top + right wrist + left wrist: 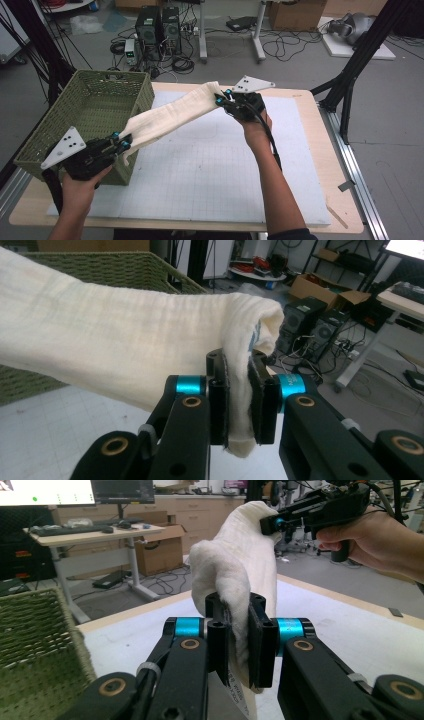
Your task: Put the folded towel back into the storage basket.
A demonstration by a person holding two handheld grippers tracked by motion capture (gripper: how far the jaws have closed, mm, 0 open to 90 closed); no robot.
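Cloth lifted, not yet in basket.
Left gripper (pixel 120 142) and right gripper (pixel 222 97) each clamp an end of the cloth (pixel 167 115), stretched beside the basket (pixel 37 137); drop-in remains.

A basket (pixel 95 107) stands on the left part of the worktop (pixel 320 200), and a cloth (pixel 170 117) stretches above the worktop from the left gripper (pixel 121 145), in front of the basket's near right corner, up to the right gripper (pixel 220 97) farther back and right.
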